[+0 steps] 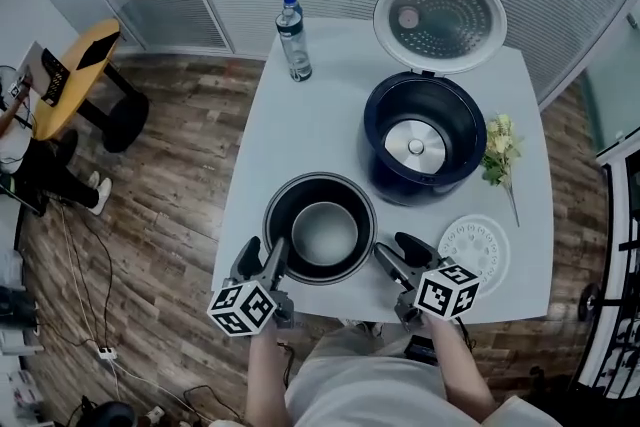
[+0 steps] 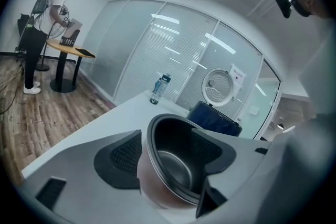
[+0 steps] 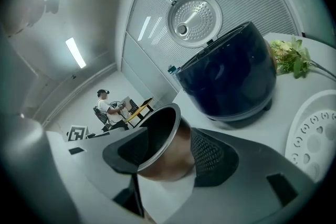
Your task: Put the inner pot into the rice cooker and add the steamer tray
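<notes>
A water bottle (image 1: 293, 40) stands on the white table (image 1: 300, 145), behind and left of the rice cooker (image 1: 374, 120). In front of the cooker and to its left, my left gripper (image 1: 262, 253) clamps the inner pot (image 1: 321, 235) by its rim, one jaw inside the wall and one outside. The pot is just in front of the cooker, not in it. My right gripper (image 1: 393, 247) bites the pot's other side likewise. The cooker's lid (image 1: 438, 18) stands open behind it. The steamer tray (image 1: 476, 251) lies front-right of the cooker, with flowers (image 1: 500, 147) at its right.
</notes>
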